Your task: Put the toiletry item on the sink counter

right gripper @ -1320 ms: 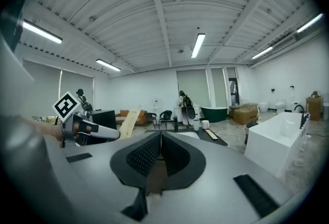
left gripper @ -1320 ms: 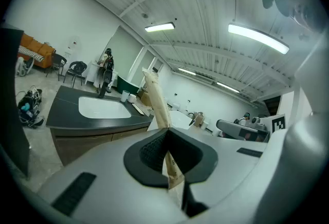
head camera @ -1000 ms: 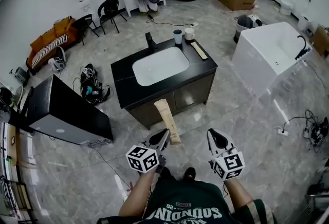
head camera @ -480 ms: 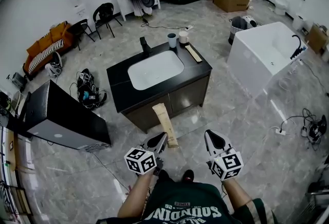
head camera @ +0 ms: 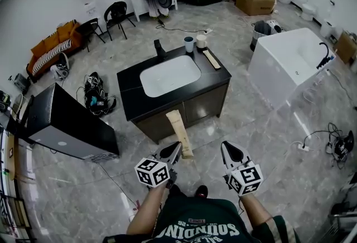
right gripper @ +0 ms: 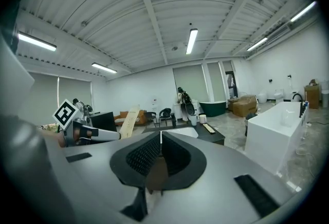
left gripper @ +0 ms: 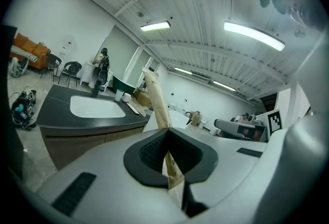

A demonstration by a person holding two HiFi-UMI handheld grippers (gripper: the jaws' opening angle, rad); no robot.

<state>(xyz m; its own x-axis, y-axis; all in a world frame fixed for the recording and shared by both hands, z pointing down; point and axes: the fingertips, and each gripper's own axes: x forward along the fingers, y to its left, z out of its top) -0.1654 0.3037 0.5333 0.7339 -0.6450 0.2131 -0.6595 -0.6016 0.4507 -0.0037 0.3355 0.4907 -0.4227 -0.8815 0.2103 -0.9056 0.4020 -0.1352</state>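
Observation:
A long tan toiletry tube (head camera: 179,133) sticks up from my left gripper (head camera: 175,150), which is shut on its lower end. In the left gripper view the tube (left gripper: 157,102) rises out of the closed pads. The black sink counter (head camera: 215,72) with its white basin (head camera: 170,76) stands on the floor ahead, apart from both grippers. My right gripper (head camera: 230,150) hovers beside the left, shut with nothing in it. From the right gripper (right gripper: 161,138) view, the tube (right gripper: 128,120) shows at the left.
On the counter stand a faucet (head camera: 159,47), two cups (head camera: 189,44) and a flat wooden piece (head camera: 211,59). A white bathtub (head camera: 290,61) is at the right, a black cabinet (head camera: 67,122) at the left, and cables (head camera: 329,136) lie on the tiled floor.
The head view has shifted slightly, so the counter sits a little differently in frame. Both grippers keep the same pose, and the tube stays gripped.

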